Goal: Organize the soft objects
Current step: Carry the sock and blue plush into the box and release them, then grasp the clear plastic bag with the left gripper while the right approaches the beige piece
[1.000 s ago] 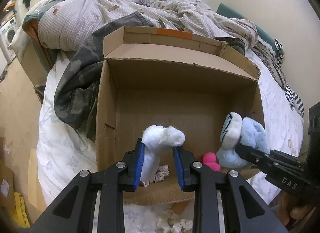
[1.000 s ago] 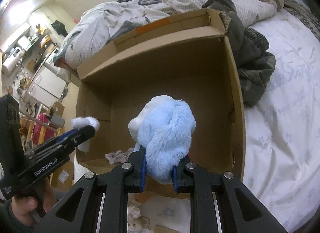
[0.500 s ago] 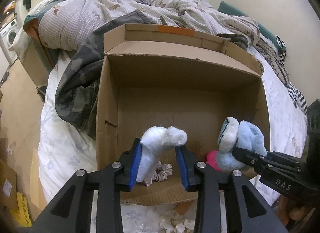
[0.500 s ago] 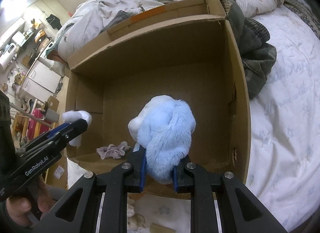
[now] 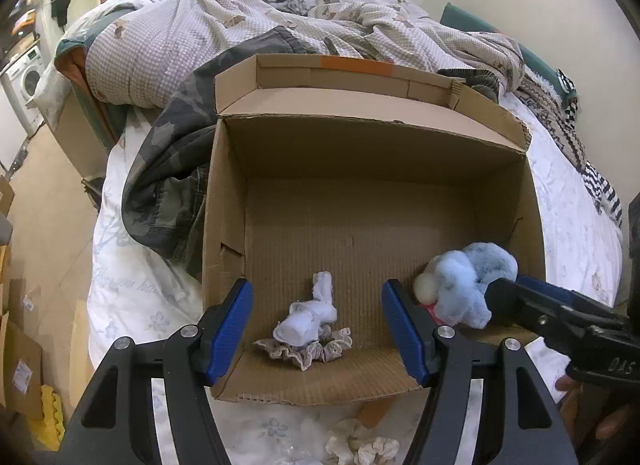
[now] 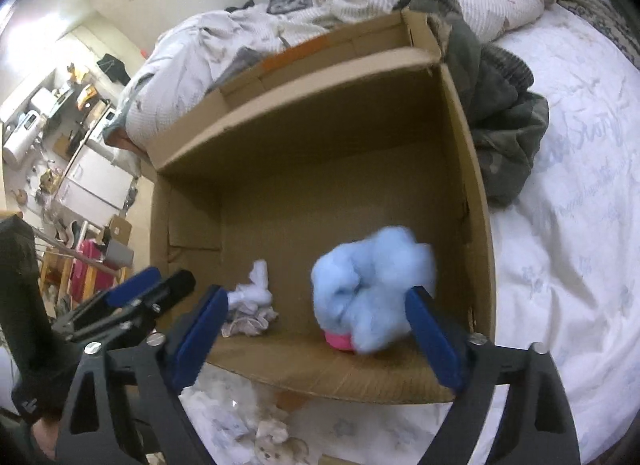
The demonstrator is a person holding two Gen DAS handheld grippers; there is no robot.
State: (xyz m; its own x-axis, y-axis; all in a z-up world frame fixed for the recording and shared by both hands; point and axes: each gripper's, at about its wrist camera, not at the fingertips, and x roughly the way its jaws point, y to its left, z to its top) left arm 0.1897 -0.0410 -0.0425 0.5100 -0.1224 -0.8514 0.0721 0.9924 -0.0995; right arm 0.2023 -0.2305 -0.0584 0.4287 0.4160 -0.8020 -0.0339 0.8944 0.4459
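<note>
— What's the left gripper point(image 5: 318, 323) doing over that cardboard box point(image 5: 224, 201)?

— Its blue fingers point(image 5: 230, 325) are spread wide, gripping nothing. The white soft toy point(image 5: 310, 313) lies between them and a little beyond the tips, on the box floor, resting on a beige scrunchie point(image 5: 308, 349).

— And the right gripper point(image 6: 316, 333)?

— Also spread apart. The fluffy blue plush point(image 6: 372, 285) sits between its fingers point(image 6: 432, 341), nearer the right one; it's blurred, so I can't tell whether that pad touches it. A pink toy point(image 6: 338, 341) peeks out under the plush, just past the tips.

— Where's the white one from that side?

— Just beyond the right gripper's left finger, with the left gripper's tips further left of it.

— Anything outside the box?

— Another pale scrunchie point(image 5: 362, 447) on the white bedsheet point(image 5: 132, 305), below the left gripper's fingers. A camouflage garment point(image 5: 168, 185) lies against the box's left wall, and a rumpled checked quilt point(image 5: 168, 41) is heaped beyond the far flap.
</note>
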